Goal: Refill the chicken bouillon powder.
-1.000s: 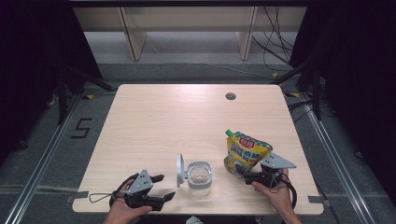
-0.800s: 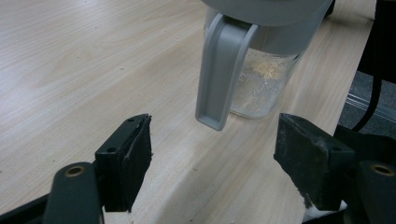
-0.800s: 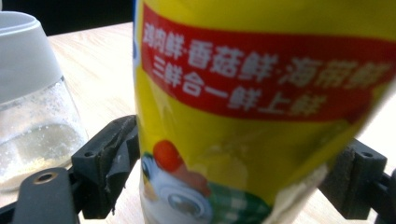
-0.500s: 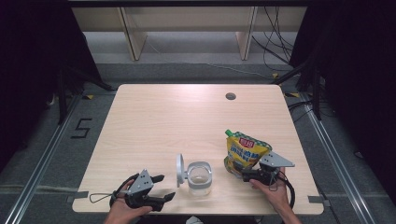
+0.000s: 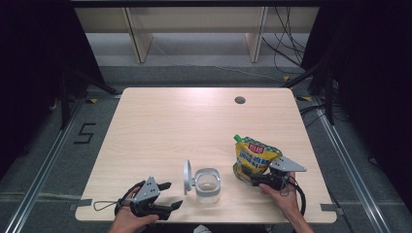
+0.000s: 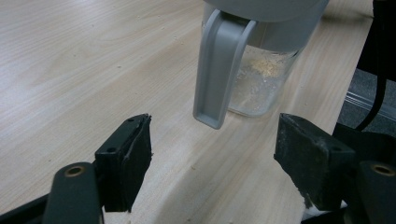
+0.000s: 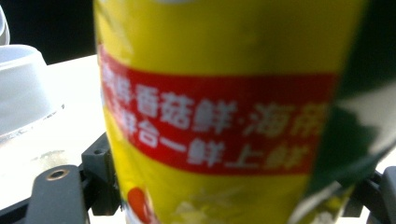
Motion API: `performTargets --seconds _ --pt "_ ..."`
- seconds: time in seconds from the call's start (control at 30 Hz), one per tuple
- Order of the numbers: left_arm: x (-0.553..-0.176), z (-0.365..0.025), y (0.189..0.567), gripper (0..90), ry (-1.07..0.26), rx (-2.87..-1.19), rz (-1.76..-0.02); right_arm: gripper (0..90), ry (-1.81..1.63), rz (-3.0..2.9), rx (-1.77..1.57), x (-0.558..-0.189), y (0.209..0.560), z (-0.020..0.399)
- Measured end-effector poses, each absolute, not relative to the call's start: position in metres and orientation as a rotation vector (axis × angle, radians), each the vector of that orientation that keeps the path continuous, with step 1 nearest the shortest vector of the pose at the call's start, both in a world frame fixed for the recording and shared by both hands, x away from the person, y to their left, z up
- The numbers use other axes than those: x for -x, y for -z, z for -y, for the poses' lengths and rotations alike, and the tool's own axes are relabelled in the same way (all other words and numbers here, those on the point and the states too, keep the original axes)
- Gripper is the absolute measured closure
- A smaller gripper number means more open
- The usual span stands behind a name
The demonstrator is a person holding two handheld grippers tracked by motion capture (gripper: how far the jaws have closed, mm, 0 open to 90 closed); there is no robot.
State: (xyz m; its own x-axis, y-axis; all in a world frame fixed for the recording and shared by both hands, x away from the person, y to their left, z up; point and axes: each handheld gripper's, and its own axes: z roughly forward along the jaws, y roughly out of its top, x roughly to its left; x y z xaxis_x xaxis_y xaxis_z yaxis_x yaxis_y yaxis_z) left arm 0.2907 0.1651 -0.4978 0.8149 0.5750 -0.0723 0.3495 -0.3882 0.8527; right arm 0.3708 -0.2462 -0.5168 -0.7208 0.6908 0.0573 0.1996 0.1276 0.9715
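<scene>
A yellow pouch (image 5: 255, 159) with a red label and a green cap stands near the table's front right. My right gripper (image 5: 251, 176) is at its base with the pouch (image 7: 219, 116) between the jaws. Those jaws have just been closing. The left pad (image 7: 103, 173) sits at the pouch's edge and I see no squeeze. A clear jar (image 5: 207, 185) with an open grey lid (image 5: 187, 175) stands at the front centre, with crumbs in its bottom. My left gripper (image 5: 171, 195) rests open to its left, with nothing between its jaws. The jar's grey latch (image 6: 219, 70) hangs just beyond my left gripper (image 6: 215, 163).
The pale wooden table (image 5: 194, 126) has a round cable hole (image 5: 240, 100) at the back right. Wooden shelf legs stand on the floor behind it. A floor marking "5" (image 5: 84, 132) lies to the left, and metal rails run along both sides.
My right gripper has edged slightly left against the pouch's base. The pouch, the jar and my left gripper stay where they were.
</scene>
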Motion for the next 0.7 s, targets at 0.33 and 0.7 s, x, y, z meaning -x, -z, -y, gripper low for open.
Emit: performTargets --seconds 0.33,0.7 --pt "-0.2891 -0.1638 0.4987 26.8 -0.273 -2.0 -0.713 25.5 -1.629 -2.011 -0.866 -0.3731 0.5167 0.2468" --pt "-0.2893 -0.1665 0.4971 26.8 -0.276 -2.002 -0.709 38.4 -1.562 -2.03 -0.822 -0.3657 0.5084 0.2394"
